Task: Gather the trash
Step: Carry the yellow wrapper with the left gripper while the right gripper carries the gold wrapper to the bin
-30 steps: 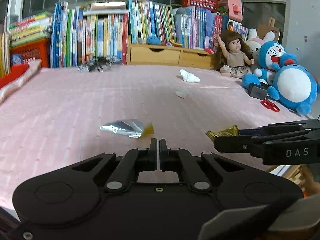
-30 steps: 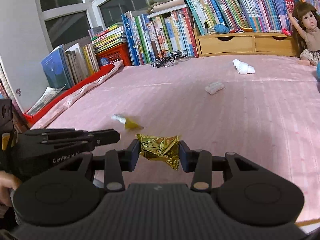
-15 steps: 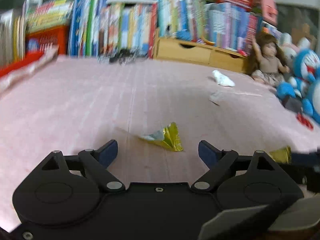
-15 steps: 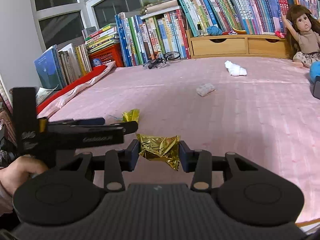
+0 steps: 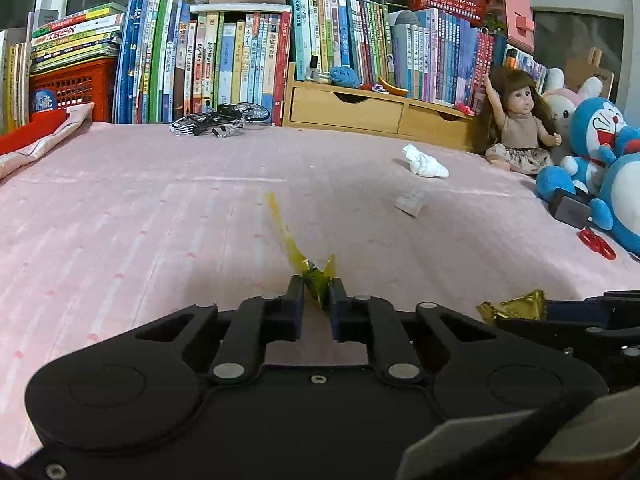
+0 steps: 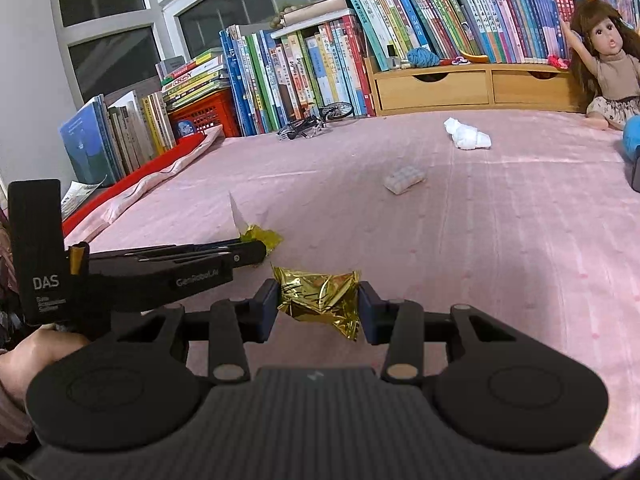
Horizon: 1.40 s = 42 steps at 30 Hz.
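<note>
My left gripper (image 5: 316, 292) is shut on a yellow and silver wrapper (image 5: 310, 268), whose thin end sticks up and away over the pink mat (image 5: 140, 220). From the right wrist view the same wrapper (image 6: 260, 236) shows at the tip of the left gripper (image 6: 256, 250). My right gripper (image 6: 318, 300) is shut on a crumpled gold foil wrapper (image 6: 320, 296), also seen at the right in the left wrist view, gold foil wrapper (image 5: 516, 306). A crumpled white tissue (image 5: 424, 162) and a small whitish packet (image 5: 410, 202) lie farther off on the mat.
Books (image 5: 240, 60) and a wooden drawer unit (image 5: 360, 110) line the far edge. A doll (image 5: 516, 128), blue plush toys (image 5: 600, 160) and red scissors (image 5: 596, 242) sit at the right. A toy bicycle (image 5: 216, 122) lies at the back. A hand (image 6: 28, 356) holds the left gripper.
My left gripper opened, moved forward over the yellow and silver wrapper, then shut on it and lifted its end. The right gripper kept hold of the gold foil.
</note>
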Tool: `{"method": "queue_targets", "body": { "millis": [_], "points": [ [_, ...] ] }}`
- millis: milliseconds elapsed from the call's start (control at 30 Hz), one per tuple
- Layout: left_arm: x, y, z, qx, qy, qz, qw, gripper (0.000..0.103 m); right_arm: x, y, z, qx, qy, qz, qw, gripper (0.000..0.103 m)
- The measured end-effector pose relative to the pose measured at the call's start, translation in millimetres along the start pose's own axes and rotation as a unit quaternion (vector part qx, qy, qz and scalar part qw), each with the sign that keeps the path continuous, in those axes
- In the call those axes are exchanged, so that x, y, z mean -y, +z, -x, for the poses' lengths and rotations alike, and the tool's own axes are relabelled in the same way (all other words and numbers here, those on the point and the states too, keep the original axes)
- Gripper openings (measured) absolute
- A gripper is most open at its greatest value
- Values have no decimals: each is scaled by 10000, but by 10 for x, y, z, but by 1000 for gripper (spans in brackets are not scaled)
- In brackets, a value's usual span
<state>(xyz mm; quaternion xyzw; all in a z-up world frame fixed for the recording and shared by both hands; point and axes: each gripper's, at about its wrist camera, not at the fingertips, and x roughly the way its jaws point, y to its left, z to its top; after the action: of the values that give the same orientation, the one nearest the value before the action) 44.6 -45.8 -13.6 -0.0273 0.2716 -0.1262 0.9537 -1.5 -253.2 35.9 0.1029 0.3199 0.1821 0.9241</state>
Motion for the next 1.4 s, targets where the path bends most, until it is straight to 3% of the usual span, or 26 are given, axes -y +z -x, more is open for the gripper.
{"method": "queue_targets", "body": {
  "millis": [267,567,1133,1400],
  "points": [
    [-30,44,126,76,-168,135,9997,7,13,-3,22,35,39,-71,10000,48],
    [-49,-52,550,9,-200,98,9998,7,-76,-93,172,35,196,-122,9997,47],
    [-116,-521,1660,-130,-335,-3,9994,7,-465,-520,716,-177,539,-44,9984,47],
    [-106,-858,1939,-591,-399,-6,9975,7,-575,-822,829,-578,547,-23,9968,47]
  ]
}}
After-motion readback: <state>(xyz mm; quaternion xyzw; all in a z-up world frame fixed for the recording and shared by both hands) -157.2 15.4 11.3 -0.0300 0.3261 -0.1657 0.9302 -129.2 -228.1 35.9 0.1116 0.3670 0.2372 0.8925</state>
